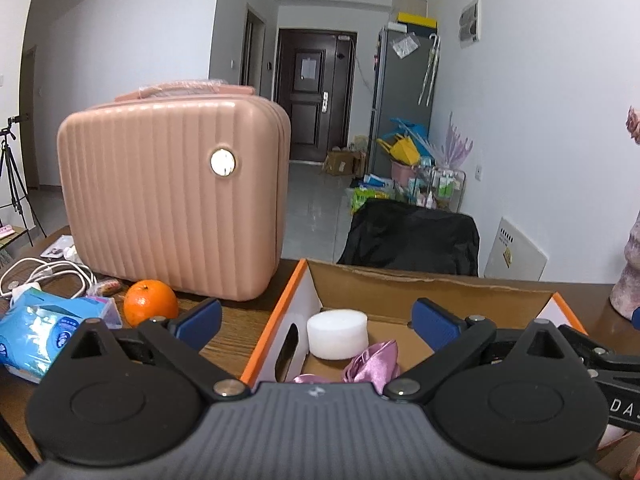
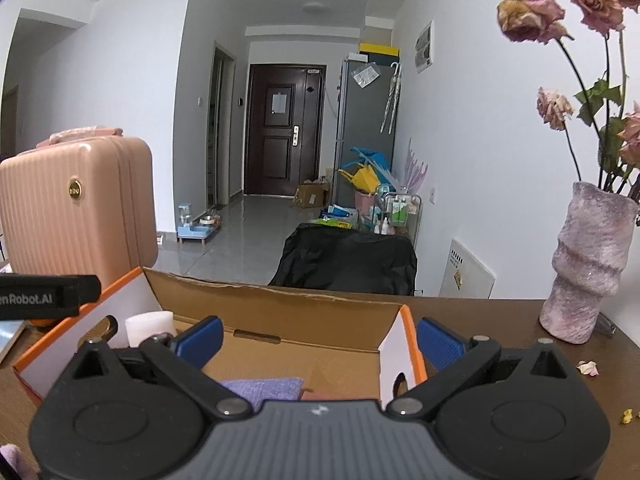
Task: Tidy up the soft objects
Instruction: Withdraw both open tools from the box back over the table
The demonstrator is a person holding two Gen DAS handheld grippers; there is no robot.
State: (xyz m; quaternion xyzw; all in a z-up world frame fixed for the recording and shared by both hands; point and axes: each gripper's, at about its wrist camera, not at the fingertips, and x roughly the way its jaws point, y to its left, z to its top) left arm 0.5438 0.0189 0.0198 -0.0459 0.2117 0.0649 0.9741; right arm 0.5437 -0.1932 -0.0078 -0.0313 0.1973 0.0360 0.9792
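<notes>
An open cardboard box with orange-edged white sides (image 1: 294, 300) (image 2: 404, 340) sits on the brown table. Inside it lie a white foam puck (image 1: 337, 334) (image 2: 149, 326), a shiny pink-purple cloth (image 1: 372, 364) and a purple towel (image 2: 264, 390). My left gripper (image 1: 318, 322) is open and empty, its blue pads straddling the box's left wall. My right gripper (image 2: 319, 340) is open and empty, its pads straddling the box's right wall.
A pink hard-shell case (image 1: 172, 196) (image 2: 76, 208) stands at the left. An orange (image 1: 150, 307), a blue tissue pack (image 1: 38, 332) and white cables (image 1: 44, 274) lie beside it. A purple vase of dried roses (image 2: 586, 264) stands at the right. A black chair (image 1: 412, 240) is beyond the table.
</notes>
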